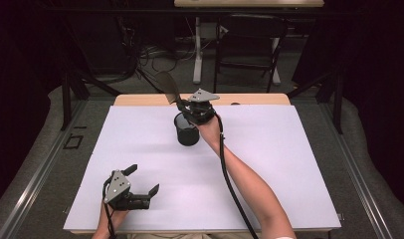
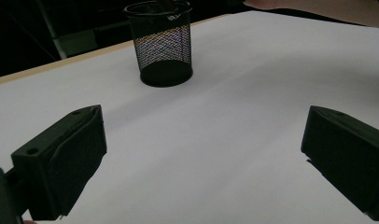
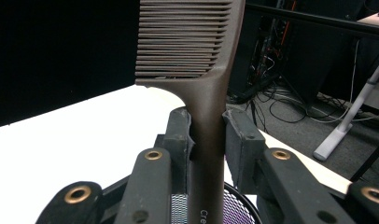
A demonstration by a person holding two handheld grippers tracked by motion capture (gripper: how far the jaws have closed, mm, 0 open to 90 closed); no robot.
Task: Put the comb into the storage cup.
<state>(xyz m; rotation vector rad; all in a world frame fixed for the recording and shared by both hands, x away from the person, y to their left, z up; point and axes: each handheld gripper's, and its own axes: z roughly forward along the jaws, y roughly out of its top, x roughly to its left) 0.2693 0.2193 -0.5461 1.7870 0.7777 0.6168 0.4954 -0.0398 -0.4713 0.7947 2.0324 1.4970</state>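
- In the high view, the right gripper (image 1: 182, 105) sits just above centre of the frame, over the black wire-mesh pen cup (image 1: 186, 130), which stands upright on the white table sheet (image 1: 279, 164).
- The right gripper is clenched on the handle of a dark brown comb (image 1: 168, 87); the comb's toothed end rises up and to the left of the gripper, tilted, above the cup.
- In the right gripper view, the comb (image 3: 197, 70) runs up the middle of the frame, its handle pinched between the 2 black jaws with both pads pressed against it, teeth pointing to the left of the frame.
- At the bottom of that view, the comb's handle end hangs over the open rim of the pen cup (image 3: 241, 205), seen just below the jaws.
- The left gripper (image 1: 143, 179) lies in the lower left of the high view, low over the white sheet, well apart from the cup.
- Its jaws stand wide and released, with nothing between them.
- In the left gripper view, the 2 jaws rise from the lower left and lower right corners, with bare white sheet between them and the pen cup (image 2: 162, 44) at the upper centre.
- The person's right forearm (image 1: 245, 179) crosses the sheet from the bottom edge toward the centre, with the black cable (image 1: 230, 181) trailing along it.
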